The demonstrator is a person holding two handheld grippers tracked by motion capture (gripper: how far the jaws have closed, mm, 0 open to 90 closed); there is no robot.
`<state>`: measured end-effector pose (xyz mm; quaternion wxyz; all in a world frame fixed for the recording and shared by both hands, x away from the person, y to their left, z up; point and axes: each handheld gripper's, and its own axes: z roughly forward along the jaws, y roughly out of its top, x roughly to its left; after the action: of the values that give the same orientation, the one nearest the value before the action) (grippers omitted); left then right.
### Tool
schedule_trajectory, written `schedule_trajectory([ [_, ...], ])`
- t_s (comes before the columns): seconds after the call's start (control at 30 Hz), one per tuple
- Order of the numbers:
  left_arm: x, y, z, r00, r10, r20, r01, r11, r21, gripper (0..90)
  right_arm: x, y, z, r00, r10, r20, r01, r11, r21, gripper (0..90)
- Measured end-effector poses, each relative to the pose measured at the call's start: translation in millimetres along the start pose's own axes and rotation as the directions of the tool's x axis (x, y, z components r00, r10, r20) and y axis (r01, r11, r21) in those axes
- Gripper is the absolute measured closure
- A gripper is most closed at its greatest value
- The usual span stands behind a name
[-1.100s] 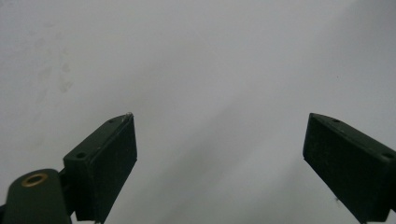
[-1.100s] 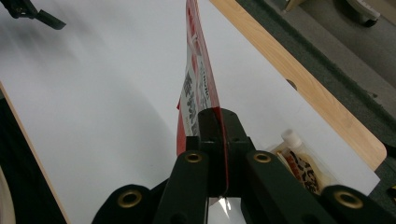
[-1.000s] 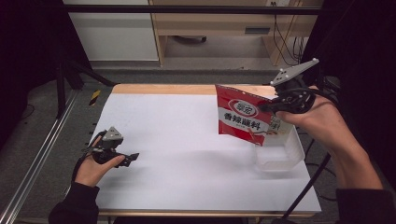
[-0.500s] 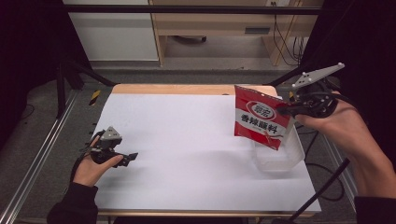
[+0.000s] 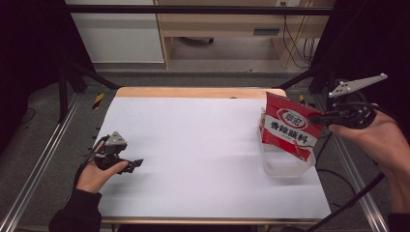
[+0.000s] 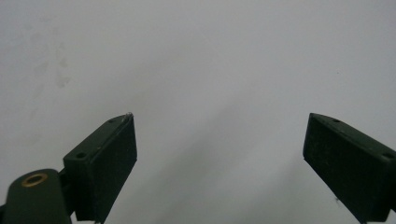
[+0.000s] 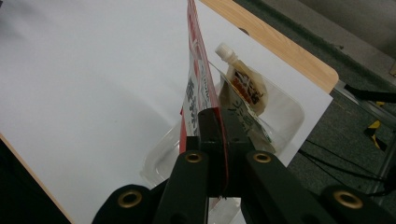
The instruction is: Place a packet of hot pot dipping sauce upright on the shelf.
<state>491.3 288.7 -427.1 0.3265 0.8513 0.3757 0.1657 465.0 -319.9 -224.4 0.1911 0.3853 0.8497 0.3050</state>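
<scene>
Right hand-held gripper (image 5: 316, 117) clamped on red seasoning packet (image 5: 288, 126), hanging upright over clear plastic tray (image 5: 285, 167) at worktop (image 5: 203, 145) right edge. Left hand-held gripper (image 5: 135, 163) resting on worktop, jaws wide apart, empty.

You work at a table (image 5: 193, 145) covered with a white sheet, its pale wooden edge (image 5: 193, 92) showing along the far side. Aluminium rails (image 5: 38, 164) frame it left and right. Beyond it you face grey floor (image 5: 217, 77), a white cabinet (image 5: 116, 34) and a wooden desk (image 5: 227, 29) with cables (image 5: 295, 43) hanging at its right. Black drapes (image 5: 29, 58) darken both sides.
</scene>
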Motion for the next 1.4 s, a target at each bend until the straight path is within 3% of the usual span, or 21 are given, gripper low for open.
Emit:
schedule_trajectory([
  [0.33,-0.2,0.0,0.0,1.0000,0.001,0.005,-0.001,1.0000,0.001,9.8,-7.8,-17.3,17.6,0.9996,0.028,0.011,-0.028,1.000,0.012,90.0],
  [0.73,-0.8,0.1,0.7,1.0000,0.001,0.007,-0.001,1.0000,0.002,9.5,-12.1,-50.4,41.0,0.9954,0.095,-0.016,-0.095,0.995,-0.010,90.0],
  [0.93,-1.7,0.7,0.9,0.9999,0.000,0.010,0.000,1.0000,0.000,9.4,-15.6,-63.8,38.9,0.9922,0.123,-0.021,-0.123,0.992,-0.023,89.9],
  [1.1,-1.0,0.0,0.8,1.0000,0.001,0.007,-0.001,1.0000,0.003,9.4,-16.9,-72.0,39.0,0.9932,0.116,0.006,-0.116,0.993,0.002,89.6],
  [1.4,0.1,-0.6,-0.2,1.0000,-0.003,0.008,0.003,1.0000,-0.001,9.4,-21.3,-81.3,40.0,0.9919,0.126,0.011,-0.127,0.991,0.042,86.7],
])
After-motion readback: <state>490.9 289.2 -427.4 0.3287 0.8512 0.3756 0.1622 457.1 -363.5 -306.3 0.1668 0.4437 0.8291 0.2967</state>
